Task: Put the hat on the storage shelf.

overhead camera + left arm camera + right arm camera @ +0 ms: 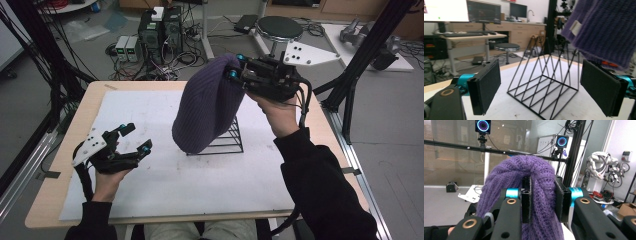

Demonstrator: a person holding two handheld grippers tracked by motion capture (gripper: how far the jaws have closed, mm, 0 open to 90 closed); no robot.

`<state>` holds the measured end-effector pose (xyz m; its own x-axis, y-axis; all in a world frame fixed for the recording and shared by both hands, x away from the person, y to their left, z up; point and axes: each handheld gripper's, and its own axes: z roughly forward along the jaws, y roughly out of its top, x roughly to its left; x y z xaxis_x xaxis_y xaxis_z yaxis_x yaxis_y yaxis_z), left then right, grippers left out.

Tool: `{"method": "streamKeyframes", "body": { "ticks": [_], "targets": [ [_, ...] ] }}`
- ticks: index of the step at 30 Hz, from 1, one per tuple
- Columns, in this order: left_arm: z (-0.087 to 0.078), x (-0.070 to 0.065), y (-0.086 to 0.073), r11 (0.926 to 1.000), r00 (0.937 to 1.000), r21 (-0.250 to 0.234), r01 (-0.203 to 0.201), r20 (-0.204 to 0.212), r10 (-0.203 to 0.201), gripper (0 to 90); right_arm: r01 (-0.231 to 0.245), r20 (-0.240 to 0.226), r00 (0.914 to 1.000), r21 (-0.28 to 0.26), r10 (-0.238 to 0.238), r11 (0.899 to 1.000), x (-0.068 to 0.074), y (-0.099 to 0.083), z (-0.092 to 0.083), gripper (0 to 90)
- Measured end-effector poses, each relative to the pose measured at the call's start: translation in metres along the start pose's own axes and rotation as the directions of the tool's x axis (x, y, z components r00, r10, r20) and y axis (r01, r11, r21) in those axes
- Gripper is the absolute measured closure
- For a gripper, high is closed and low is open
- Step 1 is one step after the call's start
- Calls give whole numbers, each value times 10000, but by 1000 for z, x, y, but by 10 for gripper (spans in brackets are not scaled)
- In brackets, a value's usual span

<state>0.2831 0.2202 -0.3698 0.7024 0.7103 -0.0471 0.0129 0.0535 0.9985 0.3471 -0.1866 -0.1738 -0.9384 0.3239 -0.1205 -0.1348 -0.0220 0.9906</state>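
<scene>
The right gripper (pixel 236 66) has its jaws clenched on a fold of the purple hat (pixel 210 105), which hangs from them above the wire rack (pixel 227 142); in the right gripper view the knit bulges between the two pads. The left gripper (pixel 136 137) is released, jaws wide and empty, with the rack ahead of them on the worktop (pixel 165 185). Judging by this, the hat is lifted but not yet set down anywhere. Count: one hat, one rack, two grippers.
</scene>
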Motion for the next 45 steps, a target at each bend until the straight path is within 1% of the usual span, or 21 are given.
{"method": "streamKeyframes", "body": {
  "ticks": [6, 8, 10, 14, 18, 21, 23, 25, 28, 29, 31, 32, 33, 38, 39, 40, 41, 42, 43, 44, 45],
  "targets": [
    [9, -3, 4, 10000, 9989, 22, 28, 458, -29, 171, -224, -20, 9997, -121, 224, 9997, 1, -2, 5, 721],
    [10, -3, 4, 10000, 9986, -27, 11, 523, -9, 171, -370, -37, 9993, -276, 369, 9989, 1, -3, 6, 721],
    [12, -4, 6, 9999, 9981, -93, 115, 602, -109, 171, -525, -73, 9986, -467, 522, 9975, 1, -3, 7, 721],
    [14, -5, 10, 9989, 9955, -377, 283, 919, -248, 171, -630, -28, 9980, -596, 629, 9962, 0, -4, 9, 721],
    [18, -8, 15, 9979, 9914, -532, 357, 1274, -287, 171, -692, -8, 9976, -694, 693, 9952, 0, -4, 11, 721],
    [22, -11, 18, 9967, 9863, -646, 486, 1609, -377, 171, -721, -34, 9974, -773, 720, 9944, -1, -4, 12, 721],
    [26, -13, 20, 9965, 9829, -690, 479, 1808, -347, 171, -772, -77, 9970, -784, 768, 9939, 0, -5, 14, 719],
    [30, -15, 21, 9959, 9765, -722, 545, 2120, -380, 171, -781, -92, 9969, -752, 776, 9941, 0, -5, 15, 719],
    [38, -19, 22, 9964, 9649, -655, 543, 2603, -355, 171, -813, -155, 9966, -694, 805, 9943, 1, -6, 18, 718],
    [40, -21, 23, 9970, 9629, -588, 504, 2680, -328, 171, -754, -152, 9971, -678, 746, 9948, 1, -6, 19, 717],
    [44, -25, 23, 9984, 9628, -477, 313, 2698, -173, 171, -788, -218, 9967, -607, 776, 9950, 3, -7, 22, 716],
    [46, -26, 23, 9986, 9616, -442, 288, 2742, -156, 172, -769, -252, 9968, -586, 755, 9953, 3, -7, 23, 716],
    [48, -27, 24, 9989, 9591, -379, 266, 2826, -148, 172, -769, -252, 9968, -586, 755, 9953, 3, -7, 23, 716],
    [55, -29, 23, 9993, 9541, -251, 291, 2987, -203, 194, -827, -342, 9961, -478, 811, 9954, 4, -8, 26, 713],
    [56, -29, 23, 9991, 9546, -176, 382, 2962, -313, 213, -877, -349, 9957, -437, 862, 9952, 5, -8, 26, 712],
    [56, -28, 23, 9986, 9535, -142, 501, 2983, -436, 275, -827, -349, 9961, -468, 812, 9955, 4, -8, 26, 711],
    [57, -27, 22, 9982, 9511, -139, 585, 3044, -515, 275, -827, -349, 9961, -468, 812, 9955, 4, -8, 26, 711],
    [57, -26, 22, 9981, 9494, -170, 599, 3098, -517, 321, -861, -337, 9958, -452, 846, 9953, 4, -8, 25, 711],
    [56, -25, 22, 9980, 9491, -210, 597, 3111, -502, 392, -869, -311, 9958, -437, 856, 9953, 4, -8, 25, 711],
    [56, -24, 22, 9979, 9464, -255, 593, 3195, -481, 496, -864, -297, 9959, -405, 852, 9954, 4, -8, 24, 711],
    [55, -24, 23, 9978, 9463, -299, 592, 3201, -466, 726, -798, -205, 9967, -413, 790, 9960, 4, -7, 22, 710]
  ]
}}
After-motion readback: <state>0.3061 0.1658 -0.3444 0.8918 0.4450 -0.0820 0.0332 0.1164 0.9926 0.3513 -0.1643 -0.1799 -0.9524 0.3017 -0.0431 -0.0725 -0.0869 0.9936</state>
